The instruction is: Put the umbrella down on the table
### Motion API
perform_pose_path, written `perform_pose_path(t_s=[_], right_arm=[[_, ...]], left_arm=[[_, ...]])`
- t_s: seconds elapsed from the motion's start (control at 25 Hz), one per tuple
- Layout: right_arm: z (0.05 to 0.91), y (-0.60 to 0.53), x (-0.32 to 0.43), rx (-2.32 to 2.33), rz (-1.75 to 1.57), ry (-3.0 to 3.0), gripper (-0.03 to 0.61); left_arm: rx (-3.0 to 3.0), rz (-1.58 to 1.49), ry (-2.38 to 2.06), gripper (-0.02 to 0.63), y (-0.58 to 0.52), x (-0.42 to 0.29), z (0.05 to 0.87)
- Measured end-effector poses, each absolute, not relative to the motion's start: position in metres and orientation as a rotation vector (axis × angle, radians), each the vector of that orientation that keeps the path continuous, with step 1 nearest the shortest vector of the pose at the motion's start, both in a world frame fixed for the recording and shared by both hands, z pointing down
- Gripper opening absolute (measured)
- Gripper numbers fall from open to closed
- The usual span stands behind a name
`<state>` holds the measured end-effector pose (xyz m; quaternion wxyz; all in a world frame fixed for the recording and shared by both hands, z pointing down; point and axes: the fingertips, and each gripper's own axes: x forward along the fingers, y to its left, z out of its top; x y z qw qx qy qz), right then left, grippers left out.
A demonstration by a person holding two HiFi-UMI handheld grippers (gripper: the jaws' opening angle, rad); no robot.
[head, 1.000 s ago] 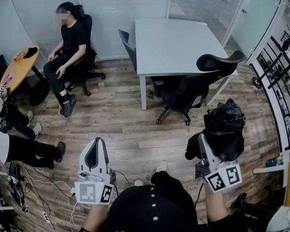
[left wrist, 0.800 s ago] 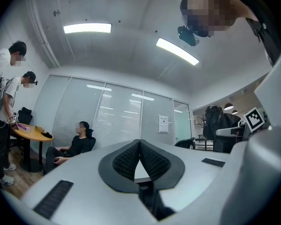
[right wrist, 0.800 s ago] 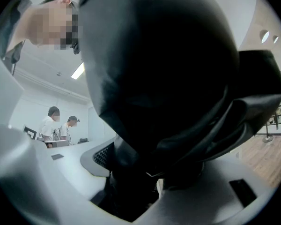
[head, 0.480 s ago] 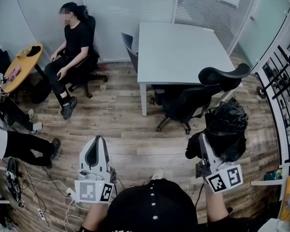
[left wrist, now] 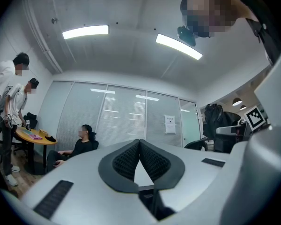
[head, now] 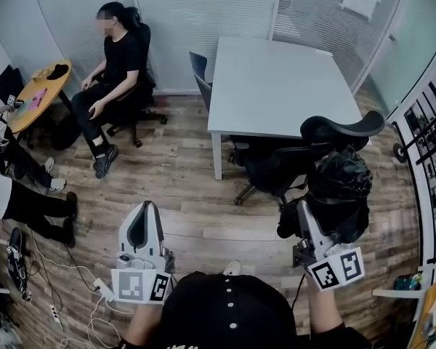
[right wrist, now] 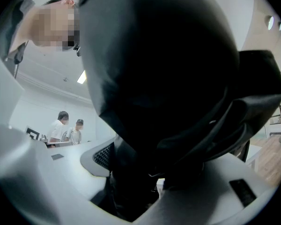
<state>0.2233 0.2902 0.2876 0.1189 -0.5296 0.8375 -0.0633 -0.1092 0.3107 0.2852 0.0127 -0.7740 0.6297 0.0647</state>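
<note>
Umbrella (head: 338, 195), a black folded bundle, sits clamped in the right gripper (head: 304, 213) at the near right, well apart from the white table (head: 276, 86) on the far side, past a black office chair (head: 305, 158). Left gripper (head: 143, 227) has its jaws pressed together on nothing. By my judgement, reaching the table and setting the umbrella down are both left to do.

The left hand-held gripper (head: 146, 213) is held out in front, roughly level, with its jaws pressed together and nothing between them. The right hand-held gripper (head: 306, 217), also level and well apart from the left, is clamped on the bundled black umbrella (head: 339, 195).
</note>
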Motion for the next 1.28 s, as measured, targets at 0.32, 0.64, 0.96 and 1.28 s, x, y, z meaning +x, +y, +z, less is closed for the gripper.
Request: perform_pose_path(t_s=[0.32,0.64,0.96,1.28], right_arm=[[0.296,0.274,0.233,-1.505,-0.225,2.473,0.288],[0.308,0.253,0.217,-1.491,-0.258,2.496,0.288],[0.302,0.219,0.211,-1.521,-0.240,2.482,0.288],[0.297,0.175,0.204,-1.540,-0.234,2.473,0.288]], left_arm=[[-2.397,0.161,2.015,0.015,0.309,-0.096,0.297],[-2.414,0.142,2.037,0.015,0.288,-0.105,0.310],[-2.441,0.160,2.009,0.015,0.241,-0.112,0.309],[-2.460,0.169,2.002,0.015,0.192,-0.120,0.310]])
